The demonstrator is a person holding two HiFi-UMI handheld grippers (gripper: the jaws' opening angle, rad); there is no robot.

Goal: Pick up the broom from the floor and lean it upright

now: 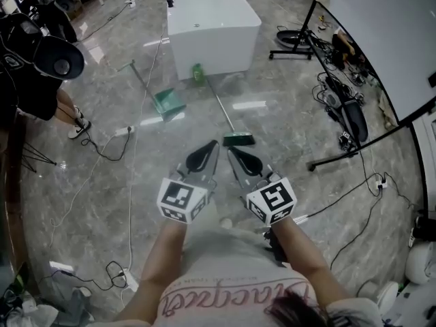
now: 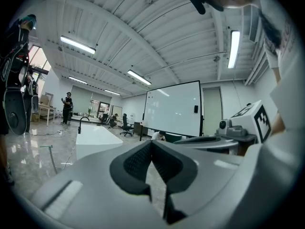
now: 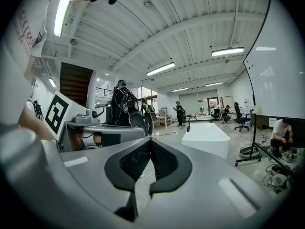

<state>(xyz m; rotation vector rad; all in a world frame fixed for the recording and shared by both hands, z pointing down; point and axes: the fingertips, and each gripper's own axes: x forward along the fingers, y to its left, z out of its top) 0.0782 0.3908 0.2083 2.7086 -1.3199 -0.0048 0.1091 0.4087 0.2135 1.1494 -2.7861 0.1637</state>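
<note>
The broom (image 1: pixel 239 139) lies on the grey floor, its green head nearest me and its thin handle (image 1: pixel 219 106) running away toward the white counter. Both grippers are held side by side above the floor, just short of the broom head. My left gripper (image 1: pixel 215 144) points forward with its jaws together and nothing between them; its own view shows the pads meeting (image 2: pixel 151 142). Just right of it, my right gripper (image 1: pixel 229 150) is also shut and empty, its pads touching (image 3: pixel 150 141). Neither gripper touches the broom.
A green dustpan (image 1: pixel 168 103) with a long handle lies left of the broom. A white counter (image 1: pixel 211 16) stands beyond. A whiteboard on a black stand (image 1: pixel 354 148), with gear and cables, fills the right. A person (image 1: pixel 41 80) stands at the left, and cables (image 1: pixel 109 152) trail over the floor.
</note>
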